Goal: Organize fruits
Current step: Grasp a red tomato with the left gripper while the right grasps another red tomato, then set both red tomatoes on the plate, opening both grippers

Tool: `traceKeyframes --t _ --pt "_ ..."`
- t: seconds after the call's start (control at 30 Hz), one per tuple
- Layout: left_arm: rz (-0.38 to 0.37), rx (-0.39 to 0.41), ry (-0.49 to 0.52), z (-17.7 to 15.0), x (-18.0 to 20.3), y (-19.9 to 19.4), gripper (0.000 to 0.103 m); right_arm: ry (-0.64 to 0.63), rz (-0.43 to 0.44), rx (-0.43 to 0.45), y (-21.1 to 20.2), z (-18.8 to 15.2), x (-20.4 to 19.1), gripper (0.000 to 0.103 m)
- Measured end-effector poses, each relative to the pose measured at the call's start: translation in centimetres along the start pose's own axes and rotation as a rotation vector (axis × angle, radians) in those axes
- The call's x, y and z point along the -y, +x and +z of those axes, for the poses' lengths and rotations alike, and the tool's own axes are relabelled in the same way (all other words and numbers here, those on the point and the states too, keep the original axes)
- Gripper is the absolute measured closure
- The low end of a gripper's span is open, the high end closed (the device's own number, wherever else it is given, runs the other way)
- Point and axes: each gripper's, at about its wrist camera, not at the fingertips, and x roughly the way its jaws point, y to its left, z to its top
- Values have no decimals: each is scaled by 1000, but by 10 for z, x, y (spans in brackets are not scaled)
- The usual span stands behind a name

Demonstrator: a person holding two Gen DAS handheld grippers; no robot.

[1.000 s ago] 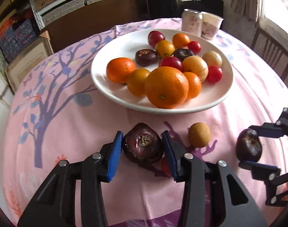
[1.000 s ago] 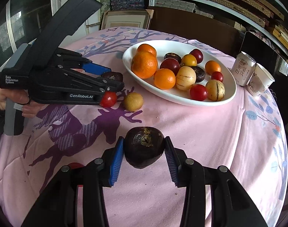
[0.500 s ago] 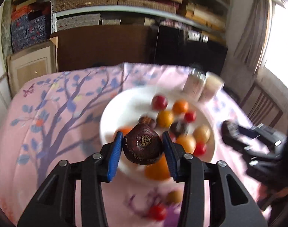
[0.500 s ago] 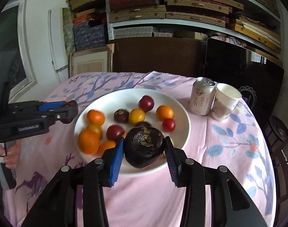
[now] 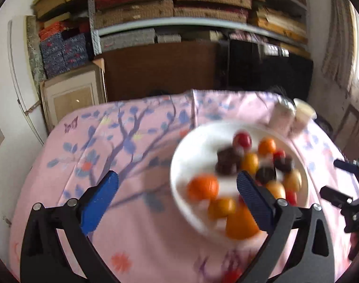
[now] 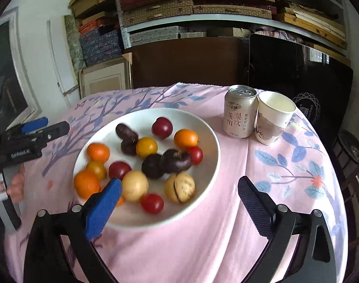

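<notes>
A white plate [image 6: 132, 122] on the pink tablecloth holds oranges, red and yellow fruits and several dark purple fruits [image 6: 176, 160]. My right gripper [image 6: 179, 180] hangs over the plate's near edge. Its jaws are opening wide and nothing is between them. In the left wrist view the plate [image 5: 203, 146] and its fruit are blurred. My left gripper [image 5: 176, 175] hovers at the plate's left rim, jaws also opening, with nothing between the pads. Each gripper shows in the other's view: the left gripper [image 6: 57, 123] at the far left, the right gripper [image 5: 330, 176] at the far right.
A drink can [image 6: 240, 113] and a paper cup [image 6: 273, 118] stand behind the plate on the right. A hand [image 6: 17, 184] holds the left gripper's handle. A blurred red fruit [image 5: 231, 276] lies on the cloth near the front edge. Shelves and a dark cabinet stand behind the table.
Both grippers were shut on dark purple fruits and carried them up over the plate. Now both stand wide open and empty, and more dark fruits lie in the plate.
</notes>
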Motion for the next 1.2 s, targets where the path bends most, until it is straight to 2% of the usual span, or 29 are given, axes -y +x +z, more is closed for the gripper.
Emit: traceKeyframes --t 0.07,0.13,0.2,0.27,0.33,0.4,0.5,0.53,0.6,0.63,0.67,0.7,0.73,0.77,0.87,0.97,1.07,1.2 --pt "-15 -37 49 -30 -3 -20 5 -65 37 -37 -21 -27 -17 4" --pt "7 -76 119 -61 2 -32 5 -139 97 -81 -39 -56 -41 4" --pt "31 -106 184 -90 13 -35 5 -177 131 -121 -46 -82 -66 3" --pt "16 -147 221 -109 23 -28 5 -196 180 -153 -45 -96 -90 4" --pt "30 -191 236 -117 30 -15 5 -213 196 -170 -42 -103 -110 4" --pt "10 -207 229 -119 33 -6 5 -237 193 -185 -41 -107 -123 4" --pt "-28 -190 244 -119 39 4 5 -253 172 -210 -37 -113 -132 4" --pt "-31 -178 264 -118 42 5 5 -245 176 -221 -35 -116 -133 6" --pt "-36 -167 283 -113 47 6 7 -183 200 -255 -28 -118 -131 17" --pt "-51 -156 283 -112 50 6 18 -139 226 -268 -26 -118 -128 19" --pt "-85 -160 284 -110 53 7 35 -125 223 -250 -26 -118 -126 30" --pt "-115 -176 281 -109 56 9 44 -133 212 -238 -27 -118 -127 47" --pt "-147 -174 266 -108 57 10 61 -136 218 -235 -27 -119 -128 56" --pt "-180 -183 265 -107 60 10 75 -124 238 -239 -29 -119 -129 71" --pt "-163 -182 317 -110 70 6 81 -111 265 -253 -32 -121 -133 71" --pt "-211 -181 320 -108 69 -4 81 -77 288 -244 -40 -117 -130 71" --pt "-210 -125 313 -100 63 -20 82 -81 224 -163 -54 -99 -118 71" --pt "-244 -67 265 -79 53 -38 82 -73 115 -53 -62 -57 -91 71"
